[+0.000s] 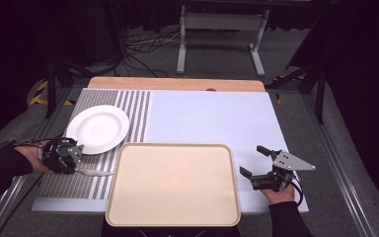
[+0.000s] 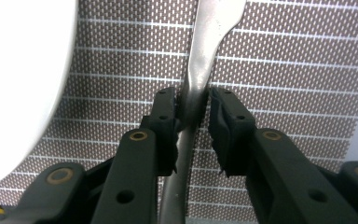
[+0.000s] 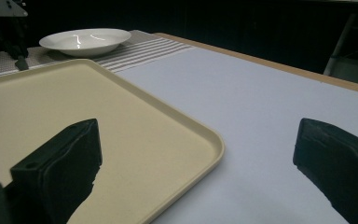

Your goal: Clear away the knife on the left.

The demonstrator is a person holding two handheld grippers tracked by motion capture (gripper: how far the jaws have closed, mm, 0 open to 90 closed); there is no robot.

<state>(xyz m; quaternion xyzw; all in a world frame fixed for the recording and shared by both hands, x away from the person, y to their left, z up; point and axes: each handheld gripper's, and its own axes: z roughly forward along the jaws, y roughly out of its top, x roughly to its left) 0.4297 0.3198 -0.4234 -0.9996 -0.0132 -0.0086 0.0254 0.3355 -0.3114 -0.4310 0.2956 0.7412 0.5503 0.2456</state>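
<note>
left gripper [image 1: 79,165] clamped on a utensil handle [image 2: 196,88] over the striped mat [image 1: 91,185], beside the plate [image 1: 97,129]. right gripper [image 1: 254,162] wide apart by the tray [image 1: 172,217]. thin, slick handle: could slip or twist loose.

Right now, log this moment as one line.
left gripper: shut on utensil handle | right gripper: open beside tray | plate: empty
</note>
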